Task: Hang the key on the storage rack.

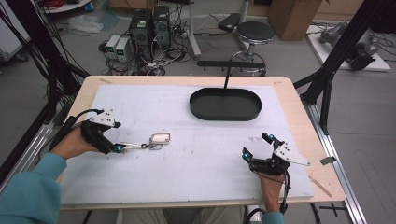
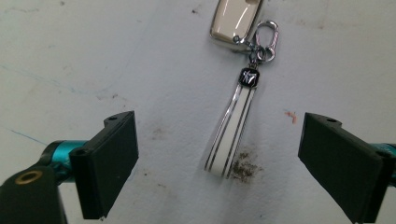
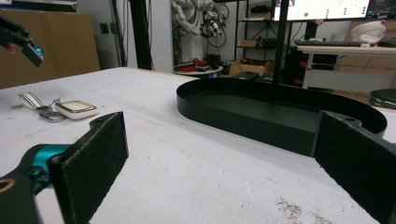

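A cream key fob [image 2: 236, 21] lies on the white desk [image 1: 196, 163], its top cut off in the left gripper view; its striped strap [image 2: 232, 135] stretches toward the left tool [image 2: 219, 163], whose jaws stand apart with the strap's end between them, untouched. The clip [image 2: 266, 39] joins strap and fob. The right tool [image 3: 219, 163] rests well apart with its jaws spread and nothing between them, facing the black oval tray [image 3: 280, 116], whose far rim is partly hidden by a dark post [image 3: 279, 46].
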Tool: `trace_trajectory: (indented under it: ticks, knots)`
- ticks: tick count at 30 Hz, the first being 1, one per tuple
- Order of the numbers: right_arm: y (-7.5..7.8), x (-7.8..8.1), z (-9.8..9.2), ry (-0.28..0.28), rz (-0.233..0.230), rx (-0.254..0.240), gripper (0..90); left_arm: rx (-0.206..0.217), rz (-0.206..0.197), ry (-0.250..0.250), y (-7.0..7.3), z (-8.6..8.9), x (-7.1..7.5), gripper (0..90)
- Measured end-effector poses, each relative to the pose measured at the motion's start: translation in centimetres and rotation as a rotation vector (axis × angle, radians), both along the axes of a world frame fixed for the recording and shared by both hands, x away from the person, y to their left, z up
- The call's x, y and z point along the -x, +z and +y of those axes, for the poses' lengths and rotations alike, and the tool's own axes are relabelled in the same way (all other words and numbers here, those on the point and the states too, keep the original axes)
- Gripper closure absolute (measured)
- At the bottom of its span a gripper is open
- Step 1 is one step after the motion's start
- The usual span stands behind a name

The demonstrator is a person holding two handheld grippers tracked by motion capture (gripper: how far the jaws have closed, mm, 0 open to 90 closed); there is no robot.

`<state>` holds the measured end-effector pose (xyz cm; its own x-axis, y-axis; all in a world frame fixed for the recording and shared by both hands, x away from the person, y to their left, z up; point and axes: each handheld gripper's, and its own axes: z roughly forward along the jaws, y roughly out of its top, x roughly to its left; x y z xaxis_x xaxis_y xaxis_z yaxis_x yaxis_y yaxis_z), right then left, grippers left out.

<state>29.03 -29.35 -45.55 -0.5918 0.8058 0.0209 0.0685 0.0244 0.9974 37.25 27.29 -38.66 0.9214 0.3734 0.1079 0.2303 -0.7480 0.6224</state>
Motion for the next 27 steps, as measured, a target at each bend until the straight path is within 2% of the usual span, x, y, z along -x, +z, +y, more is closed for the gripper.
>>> trace_trajectory:
  ticks: [1, 2, 4, 10, 14, 15, 19, 20, 22, 24, 27]
  knots:
    - [0.0, 0.0, 0.0, 0.000, 0.000, 0.001, 3.0, -0.004, -0.002, -0.005, -0.1, 0.0, 0.0, 18.3]
    - [0.0, 0.0, 0.0, 0.000, 0.000, 0.001, 3.0, -0.006, 0.000, -0.021, -0.2, 0.0, 0.0, 18.3]
    - [0.0, 0.0, 0.0, 0.000, -0.001, 0.002, 3.0, -0.014, 0.012, -0.035, -0.4, -0.1, -0.1, 24.7]
    - [0.0, 0.1, 0.0, 0.002, 0.005, 0.000, 3.0, -0.062, 0.039, -0.043, -1.3, -0.4, -0.7, 27.3]
    - [0.0, 0.0, 0.0, 0.000, 0.000, 0.001, 3.0, -0.075, 0.062, -0.050, -1.7, -0.5, -0.9, 29.3]
    - [0.0, 0.0, 0.0, 0.001, 0.000, 0.001, 3.0, -0.065, 0.070, -0.043, -1.8, -0.6, -0.9, 30.0]
    - [0.0, 0.0, 0.0, 0.001, 0.002, 0.000, 3.0, -0.077, 0.091, -0.055, -2.0, -0.6, -1.1, 35.6]
    - [0.0, 0.0, 0.0, 0.002, 0.004, -0.001, 3.0, -0.079, 0.099, -0.061, -2.1, -0.5, -1.2, 39.9]
    - [0.0, 0.0, 0.0, 0.000, 0.000, 0.000, 3.0, -0.088, 0.108, -0.064, -2.2, -0.6, -1.2, 41.1]
    - [0.0, 0.0, 0.0, 0.001, 0.002, -0.001, 3.0, -0.105, 0.110, -0.067, -2.3, -0.5, -1.3, 43.0]
    - [0.0, 0.0, 0.0, -0.001, 0.004, -0.001, 3.0, -0.104, 0.114, -0.055, -2.4, -0.4, -1.4, 44.4]
